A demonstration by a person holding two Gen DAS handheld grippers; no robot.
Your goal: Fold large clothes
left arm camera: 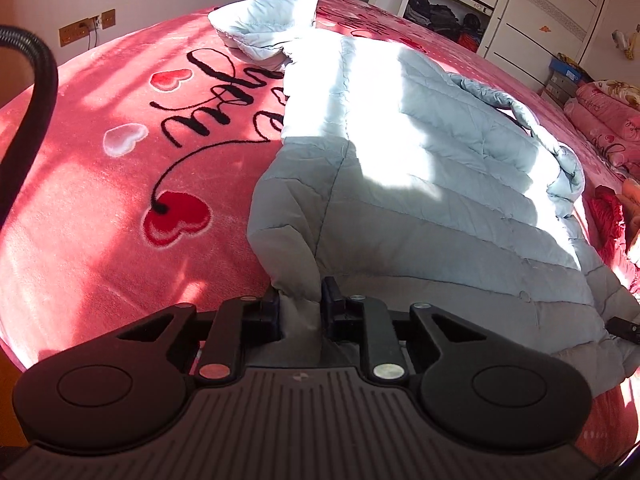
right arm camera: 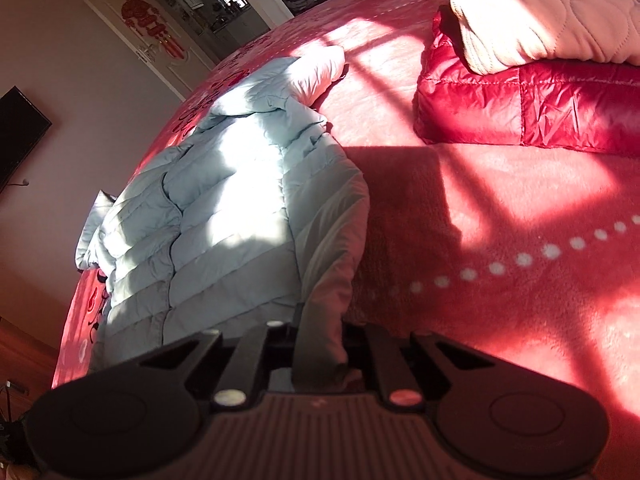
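Note:
A pale blue puffer jacket (left arm camera: 420, 168) lies spread on a red bed blanket (left arm camera: 100, 220), hood toward the far side. My left gripper (left arm camera: 300, 300) is shut on a near corner of the jacket's hem. In the right wrist view the same jacket (right arm camera: 224, 200) lies to the left, and my right gripper (right arm camera: 320, 344) is shut on the other near corner of the hem. The tip of the right gripper also shows in the left wrist view (left arm camera: 624, 330) at the jacket's right edge.
A folded red puffer jacket (right arm camera: 520, 104) with a pale quilted garment (right arm camera: 540, 12) on top lies at the far right of the bed. Rolled pink bedding (left arm camera: 608, 120) sits beside the bed. An open wardrobe (left arm camera: 448, 4) and a doorway stand behind.

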